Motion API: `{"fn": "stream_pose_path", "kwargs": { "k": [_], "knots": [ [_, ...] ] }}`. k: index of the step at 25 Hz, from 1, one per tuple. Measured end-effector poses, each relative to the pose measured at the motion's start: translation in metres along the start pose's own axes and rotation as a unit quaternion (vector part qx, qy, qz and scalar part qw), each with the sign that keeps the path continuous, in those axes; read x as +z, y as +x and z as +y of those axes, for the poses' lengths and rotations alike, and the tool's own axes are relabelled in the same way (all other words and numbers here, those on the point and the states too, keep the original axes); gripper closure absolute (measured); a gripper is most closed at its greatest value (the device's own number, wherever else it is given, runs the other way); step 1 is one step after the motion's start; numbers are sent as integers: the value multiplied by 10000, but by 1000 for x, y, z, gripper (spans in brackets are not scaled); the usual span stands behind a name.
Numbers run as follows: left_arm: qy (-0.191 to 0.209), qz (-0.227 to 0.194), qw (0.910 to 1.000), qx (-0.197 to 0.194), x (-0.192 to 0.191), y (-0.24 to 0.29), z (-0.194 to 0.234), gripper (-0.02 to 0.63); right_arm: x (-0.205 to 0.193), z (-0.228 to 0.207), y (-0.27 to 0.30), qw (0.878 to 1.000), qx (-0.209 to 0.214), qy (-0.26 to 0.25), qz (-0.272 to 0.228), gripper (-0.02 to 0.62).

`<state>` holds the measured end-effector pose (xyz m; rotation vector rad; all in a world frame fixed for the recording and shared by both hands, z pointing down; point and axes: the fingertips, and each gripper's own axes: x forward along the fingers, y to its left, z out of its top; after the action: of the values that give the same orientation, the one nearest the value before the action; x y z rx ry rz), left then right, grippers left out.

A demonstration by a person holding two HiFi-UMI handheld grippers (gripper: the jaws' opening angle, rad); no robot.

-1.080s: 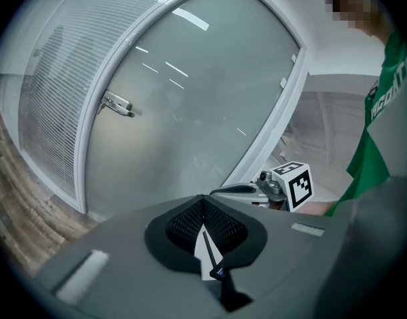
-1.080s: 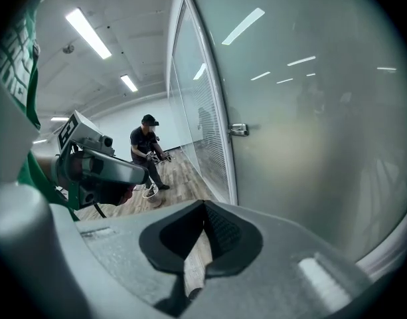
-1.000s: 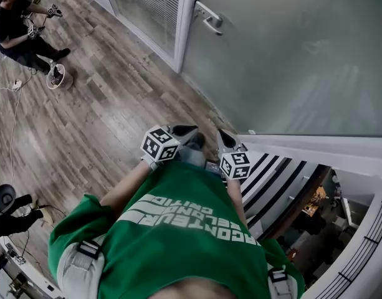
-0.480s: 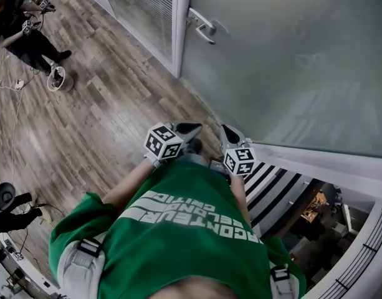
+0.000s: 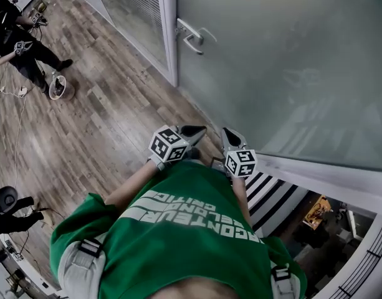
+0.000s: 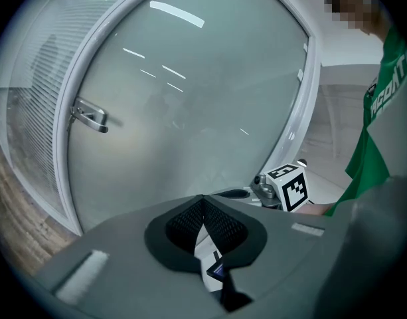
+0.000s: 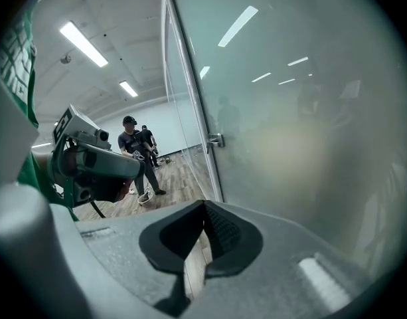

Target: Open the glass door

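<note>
I stand on a wood-plank floor [image 5: 97, 123] facing the frosted glass door [image 5: 284, 61], which sits closed against its white frame [image 5: 167, 30]. The door's lever handle [image 5: 189, 36] is at its left edge, well ahead of both my grippers. My left gripper [image 5: 192, 131] and right gripper [image 5: 231, 136] hang side by side before the door, clear of the glass, each with jaws pressed together on nothing. Left of the door the floor lies open towards a person [image 5: 19, 39] standing well away. Right of the door is a striped panel [image 5: 272, 195].
</note>
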<state>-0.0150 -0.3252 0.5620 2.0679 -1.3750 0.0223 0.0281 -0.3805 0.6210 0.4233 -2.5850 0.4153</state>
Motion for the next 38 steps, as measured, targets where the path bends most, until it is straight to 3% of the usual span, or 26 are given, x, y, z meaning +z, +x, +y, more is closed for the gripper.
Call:
{"fn": "stream_pose_path", "kwargs": {
  "k": [14, 25, 38],
  "knots": [
    [-284, -299, 9969, 674, 19, 31, 15, 591, 24, -48, 27, 9978, 567, -331, 71, 603],
    [-377, -316, 9971, 575, 31, 42, 43, 589, 31, -75, 56, 9988, 416, -208, 138, 603],
    [-300, -436, 9975, 471, 84, 22, 119, 589, 88, -41, 117, 9975, 341, -611, 34, 603]
  ]
}}
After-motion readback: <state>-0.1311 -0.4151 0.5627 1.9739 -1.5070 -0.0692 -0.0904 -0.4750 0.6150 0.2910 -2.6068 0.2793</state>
